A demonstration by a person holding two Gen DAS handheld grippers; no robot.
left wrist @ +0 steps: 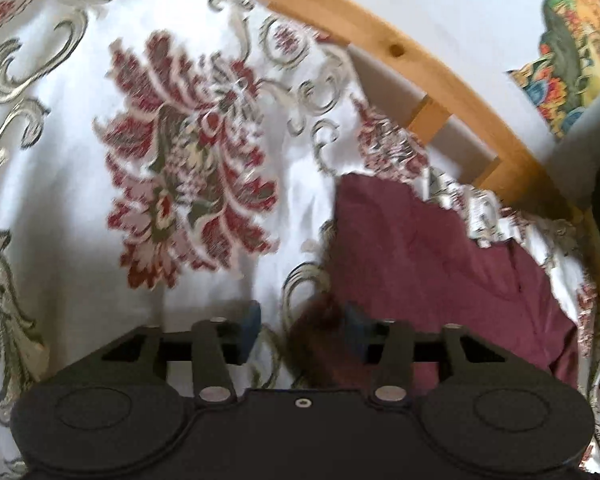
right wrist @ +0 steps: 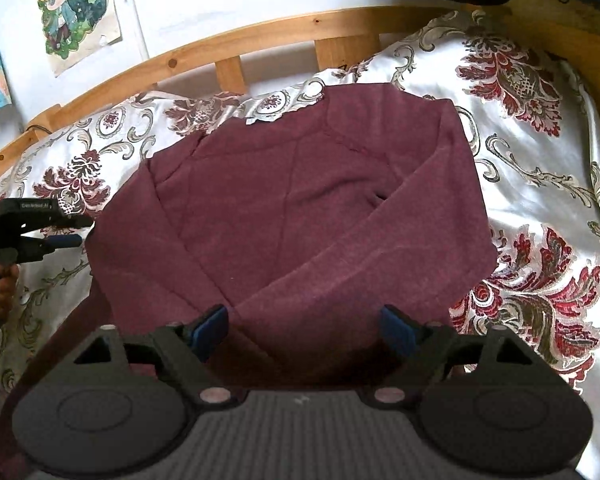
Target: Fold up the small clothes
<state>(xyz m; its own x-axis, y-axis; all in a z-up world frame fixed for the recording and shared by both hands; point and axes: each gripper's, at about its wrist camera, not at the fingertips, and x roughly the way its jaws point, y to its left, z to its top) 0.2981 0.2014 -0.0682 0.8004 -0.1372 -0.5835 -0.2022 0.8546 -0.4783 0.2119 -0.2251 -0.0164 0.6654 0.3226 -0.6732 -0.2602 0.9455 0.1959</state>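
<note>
A maroon long-sleeved top [right wrist: 300,208] lies on the flowered white bedspread [right wrist: 540,184], its sleeves folded across the body. My right gripper [right wrist: 304,330] is open, its blue pads just above the near edge of the top, holding nothing. My left gripper [left wrist: 302,332] is open and empty at the top's left edge [left wrist: 420,260]; it also shows in the right wrist view [right wrist: 66,236] at the far left, beside the garment's left side.
A curved wooden bed rail [right wrist: 260,36] runs along the far side of the bed, with a white wall and cartoon posters [right wrist: 76,8] behind it. Open bedspread [left wrist: 120,160] lies left of the top and to its right.
</note>
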